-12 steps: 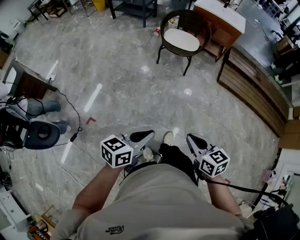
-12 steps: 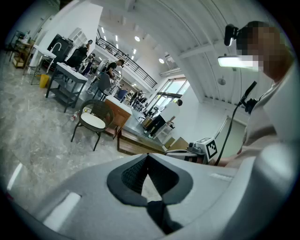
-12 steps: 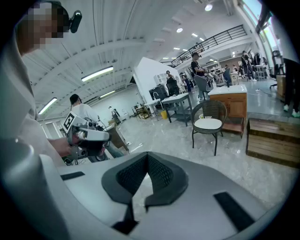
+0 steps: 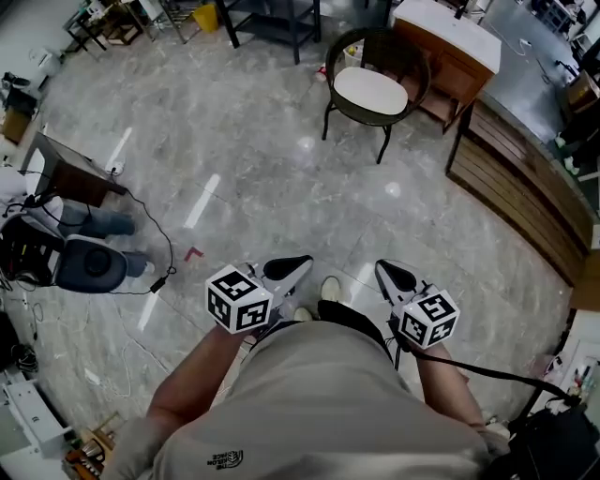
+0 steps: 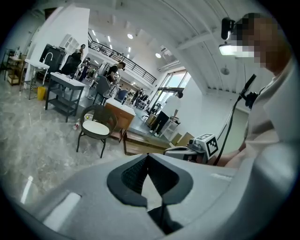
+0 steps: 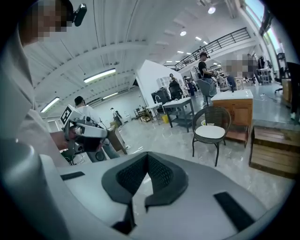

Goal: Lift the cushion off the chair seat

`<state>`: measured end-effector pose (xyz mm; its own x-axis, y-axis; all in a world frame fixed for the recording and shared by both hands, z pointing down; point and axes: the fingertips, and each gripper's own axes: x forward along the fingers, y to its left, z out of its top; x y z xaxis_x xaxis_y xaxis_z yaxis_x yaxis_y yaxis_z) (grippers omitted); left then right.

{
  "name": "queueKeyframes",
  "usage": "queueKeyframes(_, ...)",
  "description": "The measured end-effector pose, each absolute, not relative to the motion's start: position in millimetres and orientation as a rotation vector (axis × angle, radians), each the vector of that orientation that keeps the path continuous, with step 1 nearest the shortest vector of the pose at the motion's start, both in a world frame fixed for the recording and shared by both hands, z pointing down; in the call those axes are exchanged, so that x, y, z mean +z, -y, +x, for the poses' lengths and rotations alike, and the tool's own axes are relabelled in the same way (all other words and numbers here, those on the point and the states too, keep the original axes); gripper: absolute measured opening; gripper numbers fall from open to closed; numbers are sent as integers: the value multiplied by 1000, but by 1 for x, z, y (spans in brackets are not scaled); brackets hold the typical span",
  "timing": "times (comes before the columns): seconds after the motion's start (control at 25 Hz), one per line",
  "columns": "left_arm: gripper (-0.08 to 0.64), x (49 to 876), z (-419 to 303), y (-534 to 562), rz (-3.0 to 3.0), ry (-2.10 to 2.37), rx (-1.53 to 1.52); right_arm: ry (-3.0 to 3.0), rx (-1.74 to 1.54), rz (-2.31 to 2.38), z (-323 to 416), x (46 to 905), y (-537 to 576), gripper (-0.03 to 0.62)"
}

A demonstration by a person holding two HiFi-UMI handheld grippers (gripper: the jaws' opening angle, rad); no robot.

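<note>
A dark wicker chair (image 4: 377, 58) stands far ahead on the marble floor, with a white oval cushion (image 4: 370, 91) lying on its seat. Both grippers are held close to my body, well short of the chair. My left gripper (image 4: 298, 265) and right gripper (image 4: 388, 273) both have their jaws shut with nothing between them. From the left gripper view the chair (image 5: 97, 124) and cushion (image 5: 95, 128) show small at left, beyond that gripper (image 5: 148, 156). In the right gripper view the cushion (image 6: 209, 132) lies right of the gripper (image 6: 147, 156).
A wooden cabinet with a white top (image 4: 448, 39) stands right behind the chair. A low slatted wooden platform (image 4: 520, 192) runs along the right. A dark metal table (image 4: 272, 17) is at the back. Equipment and a cable (image 4: 89, 264) lie at left. People stand far off.
The chair sits slightly lower and closer in the head view; my body has shifted a little forward. Both grippers stay shut and in the same pose.
</note>
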<state>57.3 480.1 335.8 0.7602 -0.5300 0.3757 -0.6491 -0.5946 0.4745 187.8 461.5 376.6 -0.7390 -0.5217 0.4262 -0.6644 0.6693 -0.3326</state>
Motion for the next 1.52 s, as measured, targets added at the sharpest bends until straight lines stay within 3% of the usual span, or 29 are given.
queueKeyframes(0.44,8,334,64,-404,2307,902,256,2617,606,826,188,394,-394,21)
queueKeyframes(0.68,8,334,61,-343,2336,779,248,2576,705,871,177,408,-341,74)
queueKeyframes(1.28,8,342,-44,-151,2450,491,364,2442,778,1136,64,432,-129,74)
queueKeyframes(1.52,8,351,-83,-100,2421,457,373,2356,1121,1310,52,480,-52,74)
